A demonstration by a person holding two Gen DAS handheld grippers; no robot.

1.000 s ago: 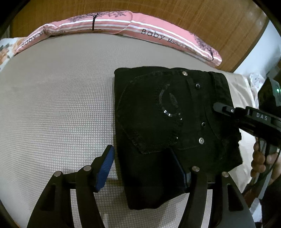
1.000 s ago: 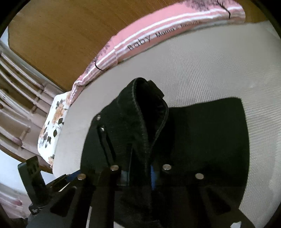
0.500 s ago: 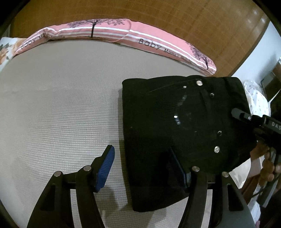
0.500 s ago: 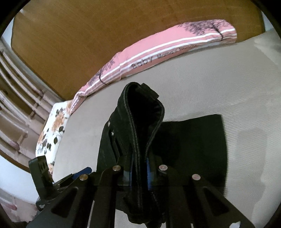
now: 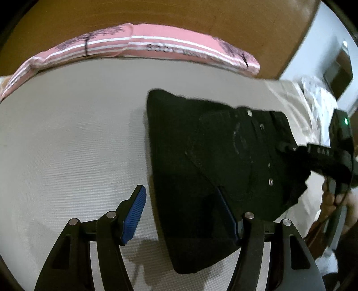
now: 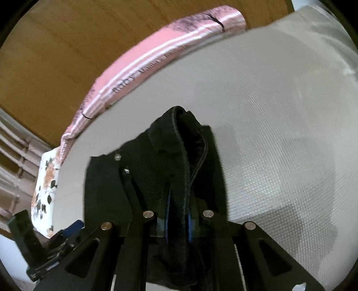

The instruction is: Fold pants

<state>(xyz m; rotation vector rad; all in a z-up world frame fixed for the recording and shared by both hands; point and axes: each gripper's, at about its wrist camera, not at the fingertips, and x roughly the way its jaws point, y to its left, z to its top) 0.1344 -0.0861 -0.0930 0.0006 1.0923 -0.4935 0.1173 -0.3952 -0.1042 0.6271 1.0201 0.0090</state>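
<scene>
The black pants [image 5: 212, 170] lie folded on the bed [image 5: 73, 143]. The right gripper [image 6: 177, 221] points down, jaws pinching the waistband. The left gripper [image 5: 185, 215] tilts down over them, jaws open.

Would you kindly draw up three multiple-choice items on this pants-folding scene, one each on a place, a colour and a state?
1. Where does the pink pillow lie?
A. along the bed's far edge by the wooden headboard
B. on top of the pants
C. on the floor

2. What colour are the pants?
A. blue
B. black
C. white

3. How do the right tongs stand?
A. wide open over bare sheet
B. out of sight
C. shut on the pants' edge

Answers:
1 A: the pink pillow borders the headboard.
2 B: the pants are black.
3 C: the right tongs pinch a fabric ridge.
</scene>
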